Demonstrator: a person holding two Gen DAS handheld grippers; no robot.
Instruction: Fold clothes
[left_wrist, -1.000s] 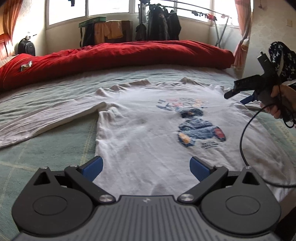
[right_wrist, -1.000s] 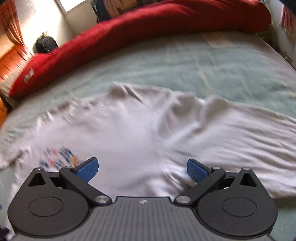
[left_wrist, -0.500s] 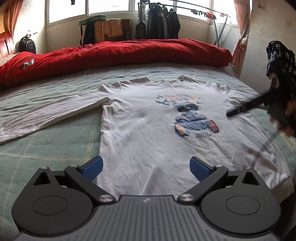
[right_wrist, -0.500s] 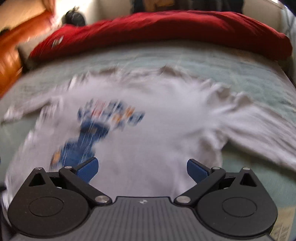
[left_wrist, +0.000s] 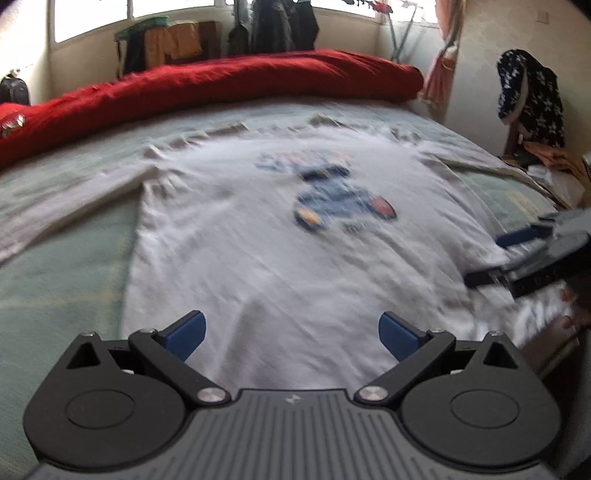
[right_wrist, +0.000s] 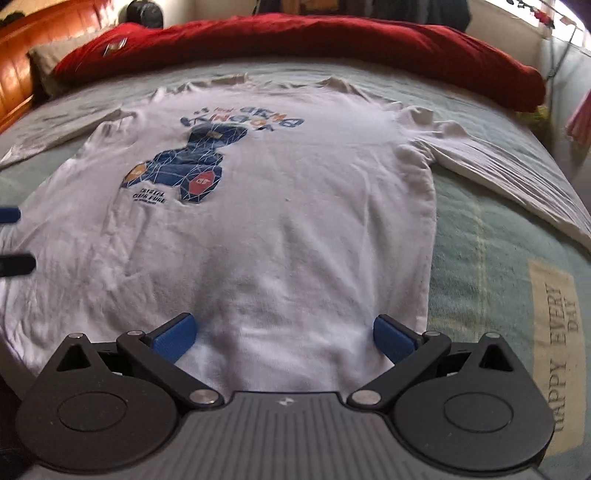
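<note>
A white long-sleeved shirt (left_wrist: 258, 251) with a blue bear print lies flat, front up, on the bed, both sleeves spread out to the sides. My left gripper (left_wrist: 291, 332) hangs open over the hem on the shirt's left half, holding nothing. My right gripper (right_wrist: 283, 336) is open too, just above the hem of the shirt (right_wrist: 295, 229) near its right side seam. Each gripper shows in the other's view: the right gripper (left_wrist: 484, 258) at the right edge, the left gripper (right_wrist: 22, 239) at the left edge.
A red duvet (left_wrist: 221, 85) is bunched along the far side of the green bed sheet (right_wrist: 480, 258). An orange headboard (right_wrist: 14, 74) stands far left. A chair heaped with clothes (left_wrist: 532, 96) is beside the bed's right edge. Clothes racks stand under the windows.
My right gripper has swung from the shirt's right shoulder down to the hem, now facing the collar. My left gripper has shifted a little to the right along the hem. Both stay open.
</note>
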